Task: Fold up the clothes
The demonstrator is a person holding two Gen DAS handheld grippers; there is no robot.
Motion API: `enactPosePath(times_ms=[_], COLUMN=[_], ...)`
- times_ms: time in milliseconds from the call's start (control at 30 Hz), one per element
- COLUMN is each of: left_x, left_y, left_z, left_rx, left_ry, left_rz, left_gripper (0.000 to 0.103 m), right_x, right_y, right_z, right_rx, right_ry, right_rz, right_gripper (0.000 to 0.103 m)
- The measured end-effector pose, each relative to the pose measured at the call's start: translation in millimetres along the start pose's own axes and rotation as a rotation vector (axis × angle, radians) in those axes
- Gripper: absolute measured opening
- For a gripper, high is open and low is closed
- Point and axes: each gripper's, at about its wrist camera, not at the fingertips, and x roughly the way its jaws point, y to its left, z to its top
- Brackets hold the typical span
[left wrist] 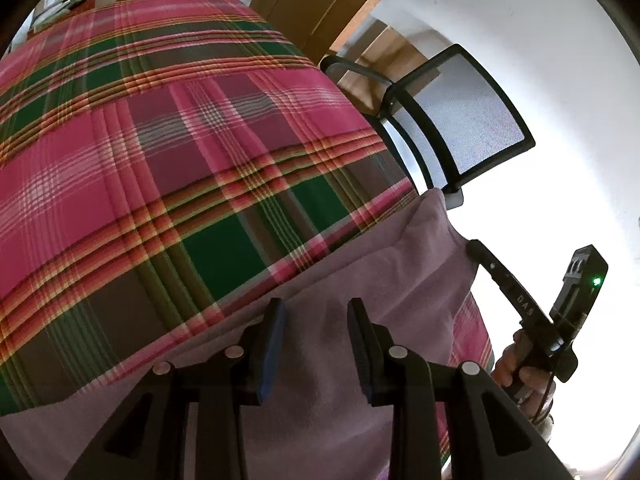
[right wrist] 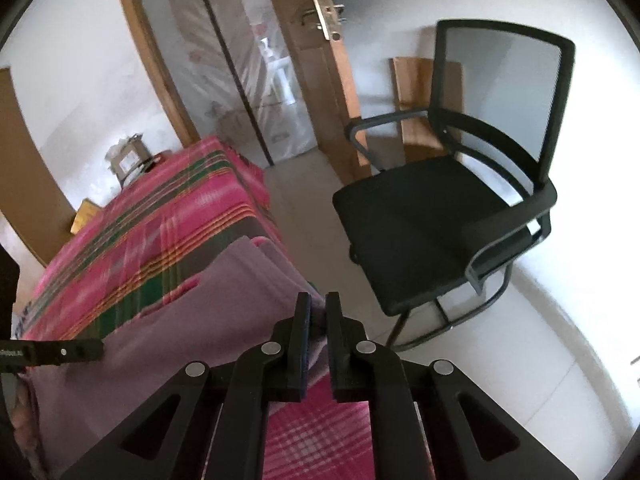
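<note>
garment [right wrist: 224, 300] on table [right wrist: 160, 216] corner | chair [right wrist: 440, 220] right of table

Lilac garment [left wrist: 360, 280] cut off at 6 o'clock behind gripper frame; plaid tablecloth [right wrist: 160, 216] smeared; clutter [right wrist: 128, 156] at 10 o'clock unreadable.

Black left gripper [left wrist: 316, 344] has blue-edged ribbed pads [left wrist: 272, 344], silver pivot screws [left wrist: 161, 368] and triangular cutouts.

Home room: desk [right wrist: 168, 216] under plaid cloth [left wrist: 160, 152], mesh chair [right wrist: 440, 216] right, wooden door [right wrist: 320, 80] far, tiled floor [right wrist: 520, 360].
</note>
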Motion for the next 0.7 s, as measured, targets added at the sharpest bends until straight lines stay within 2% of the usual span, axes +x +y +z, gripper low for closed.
enactPosePath(times_ms=[33, 100, 300, 333, 400, 433, 700], left_x=[-1, 0, 0, 0, 1, 1, 0], left_y=[0, -1, 1, 1, 2, 2, 5], left_z=[-1, -1, -3, -3, -3, -2, -4], left_rx=[0.003, 0.011, 0.002, 0.003, 0.001, -0.001, -0.008], left_ry=[0.003, 0.011, 0.010, 0.010, 0.011, 0.012, 0.016], left_rz=[-0.005, -0.009, -0.018, -0.017, -0.021, -0.024, -0.037], left_gripper=[0.032, 0.032, 0.032, 0.032, 0.032, 0.032, 0.032], right_x=[-1, -1, 1, 5, 15, 20, 55], right_y=[2, 6, 27, 29, 33, 35, 48], right_z=[2, 6, 25, 28, 33, 35, 40], right_rx=[-0.005, -0.017, -0.105, -0.110, -0.119, -0.120, -0.132], right_ry=[-0.011, -0.022, -0.064, -0.053, -0.018, -0.003, 0.096], right_rz=[-0.002, 0.007, 0.045, 0.061, 0.092, 0.098, 0.127], right_gripper=[0.012, 0.030, 0.033, 0.034, 0.043, 0.045, 0.046])
